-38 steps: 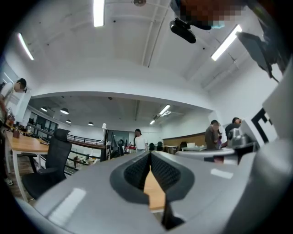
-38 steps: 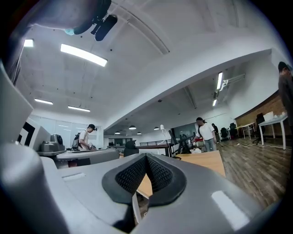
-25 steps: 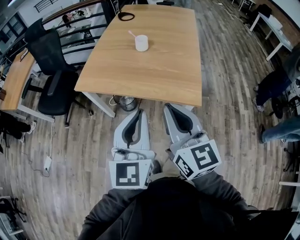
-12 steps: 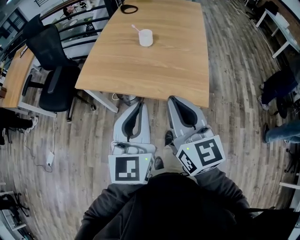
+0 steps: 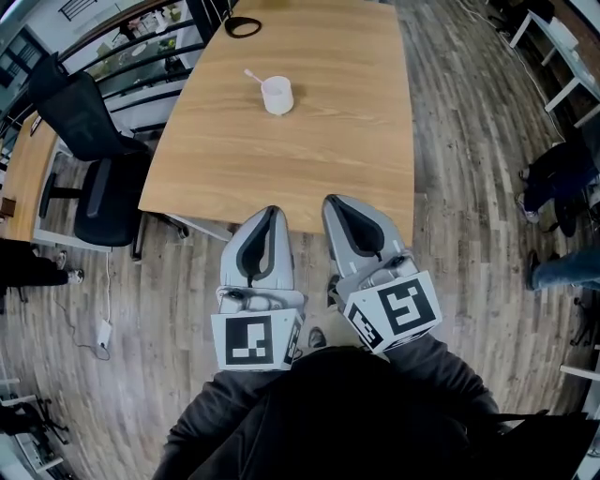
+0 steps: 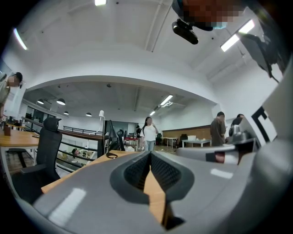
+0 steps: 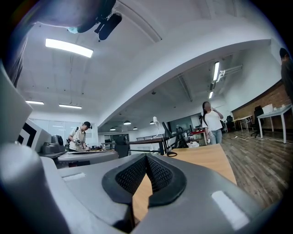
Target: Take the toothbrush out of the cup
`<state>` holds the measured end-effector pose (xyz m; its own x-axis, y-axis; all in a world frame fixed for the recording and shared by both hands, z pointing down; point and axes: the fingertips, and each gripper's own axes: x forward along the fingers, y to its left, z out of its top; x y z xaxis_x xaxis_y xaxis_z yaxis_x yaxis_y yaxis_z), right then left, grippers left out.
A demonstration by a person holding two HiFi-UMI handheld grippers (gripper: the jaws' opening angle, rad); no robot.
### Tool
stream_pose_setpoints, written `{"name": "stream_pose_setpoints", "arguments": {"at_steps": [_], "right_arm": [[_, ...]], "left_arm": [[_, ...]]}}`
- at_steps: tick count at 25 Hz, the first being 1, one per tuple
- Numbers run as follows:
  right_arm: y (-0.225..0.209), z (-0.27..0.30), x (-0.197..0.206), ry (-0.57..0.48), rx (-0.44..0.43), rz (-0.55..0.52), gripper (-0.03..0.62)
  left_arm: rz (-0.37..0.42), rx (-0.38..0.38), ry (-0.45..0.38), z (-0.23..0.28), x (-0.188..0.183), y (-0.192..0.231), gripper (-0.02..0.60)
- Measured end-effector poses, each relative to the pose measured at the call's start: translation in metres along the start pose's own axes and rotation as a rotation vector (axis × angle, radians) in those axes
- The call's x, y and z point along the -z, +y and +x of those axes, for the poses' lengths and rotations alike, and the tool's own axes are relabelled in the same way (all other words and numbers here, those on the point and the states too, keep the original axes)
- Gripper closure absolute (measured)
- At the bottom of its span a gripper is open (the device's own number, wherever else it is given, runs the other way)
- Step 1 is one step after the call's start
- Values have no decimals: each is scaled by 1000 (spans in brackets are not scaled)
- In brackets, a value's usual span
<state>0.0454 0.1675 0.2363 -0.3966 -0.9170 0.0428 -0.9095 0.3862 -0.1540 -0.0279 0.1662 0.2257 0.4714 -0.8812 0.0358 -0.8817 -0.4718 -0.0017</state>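
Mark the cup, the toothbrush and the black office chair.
cup (image 5: pixel 277 97), head view, white side wall.
toothbrush (image 5: pixel 253 76), head view, handle above the rim.
office chair (image 5: pixel 108 202), head view, black seat.

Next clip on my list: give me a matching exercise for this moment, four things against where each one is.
Things:
1. white cup
2. toothbrush
3. black office chair
4. black loop

Places:
A. lying at the far edge of the table
B. standing in the cup, handle leaning out
C. on the floor to the left of the table
D. upright on the tabletop, away from every edge

Pairs: 1-D, 2-B, 3-C, 4-A
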Motion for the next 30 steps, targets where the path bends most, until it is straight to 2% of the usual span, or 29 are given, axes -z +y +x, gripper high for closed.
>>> {"name": "stream_pose_setpoints", "arguments": {"at_steps": [9,17,24,30], "right_arm": [[-50,51,-22,-15,-54,-1,594],[-73,78,-30,-30,-106,3,594],[-78,106,-32,-31,-137,-6,594],[-82,145,-30,-23,-127,-24,594]], "left_arm": [[6,-24,14,72,-12,-2,575],[20,-84,10,102,-15,2,574],[27,-125,8,117,-12,22,574],[-4,-128,5,145,-7,54,574]]}}
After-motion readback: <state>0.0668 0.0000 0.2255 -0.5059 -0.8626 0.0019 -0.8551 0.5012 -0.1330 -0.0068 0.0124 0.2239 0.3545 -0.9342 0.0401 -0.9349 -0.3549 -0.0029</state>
